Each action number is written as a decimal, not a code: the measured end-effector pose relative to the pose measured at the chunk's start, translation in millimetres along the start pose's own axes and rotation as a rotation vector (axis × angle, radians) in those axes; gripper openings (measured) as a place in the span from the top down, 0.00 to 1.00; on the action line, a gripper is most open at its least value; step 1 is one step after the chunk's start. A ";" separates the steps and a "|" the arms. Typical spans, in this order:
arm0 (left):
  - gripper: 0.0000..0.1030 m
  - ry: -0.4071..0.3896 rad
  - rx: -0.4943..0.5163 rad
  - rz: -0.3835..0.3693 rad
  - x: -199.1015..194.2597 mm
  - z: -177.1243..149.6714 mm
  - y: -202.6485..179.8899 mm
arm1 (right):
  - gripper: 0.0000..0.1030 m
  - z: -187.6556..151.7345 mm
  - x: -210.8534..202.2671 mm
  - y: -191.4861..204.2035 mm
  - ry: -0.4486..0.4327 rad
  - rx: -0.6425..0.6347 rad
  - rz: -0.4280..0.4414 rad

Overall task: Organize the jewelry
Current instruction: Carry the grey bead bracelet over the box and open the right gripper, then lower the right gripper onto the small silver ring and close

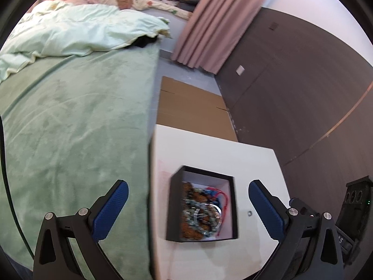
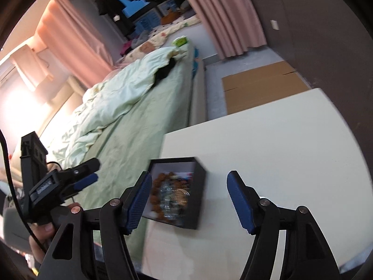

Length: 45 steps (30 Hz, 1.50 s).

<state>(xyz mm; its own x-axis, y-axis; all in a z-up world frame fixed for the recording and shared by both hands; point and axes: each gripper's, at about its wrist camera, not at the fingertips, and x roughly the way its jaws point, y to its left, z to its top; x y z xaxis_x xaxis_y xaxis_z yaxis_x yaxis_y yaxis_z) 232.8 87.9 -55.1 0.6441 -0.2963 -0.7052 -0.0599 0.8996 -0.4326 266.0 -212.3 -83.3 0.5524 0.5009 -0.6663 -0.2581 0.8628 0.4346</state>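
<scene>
While both grippers hang above the white table [image 1: 256, 163], the black box [image 1: 202, 204] of tangled jewelry [image 1: 201, 212] sits lower centre of frame. Left gripper [image 1: 187, 206] jaws gape wide, empty; right gripper [image 2: 190, 200] jaws parted, empty.

One black box [image 1: 200, 236] stood open on one white table [image 1: 256, 163], and it was the only box there. Inside lay a tangle of jewelry [image 1: 201, 212]; blur kept the pieces from being counted exactly, though at least one brown beaded strand, one grey-green beaded strand, a few silver bangles and one red cord could be told apart. One small metal ring [image 1: 250, 213] lay alone on the tabletop just beside the box. Two grippers were in view, the left gripper [image 1: 188, 206] and the right gripper [image 2: 190, 200], each with two blue-padded fingers. One bed [image 1: 77, 128] carried one pale quilt [image 1: 81, 35]. One flattened cardboard sheet [image 1: 193, 107] lay on the floor. Two pink curtains [image 2: 223, 11] hung in the room.
</scene>
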 end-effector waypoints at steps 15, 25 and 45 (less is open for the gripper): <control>0.13 0.079 0.141 -0.060 38.5 -12.4 -70.2 | 0.35 -11.5 -28.7 -59.4 0.001 0.034 -0.134; 0.17 0.158 0.203 -0.043 58.8 -23.8 -80.8 | 0.50 -21.1 24.4 -70.5 0.188 0.002 -0.148; 0.28 0.159 0.134 -0.017 75.1 -6.8 -45.5 | 0.80 -19.7 92.2 -64.1 0.329 -0.048 -0.259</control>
<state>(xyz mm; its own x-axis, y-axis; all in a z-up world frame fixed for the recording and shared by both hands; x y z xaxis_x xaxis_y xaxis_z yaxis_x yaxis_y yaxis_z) 278.7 22.5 -92.2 0.5149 -0.3493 -0.7829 0.0587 0.9255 -0.3743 317.9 -220.1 -184.5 0.3238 0.2549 -0.9111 -0.1850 0.9615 0.2032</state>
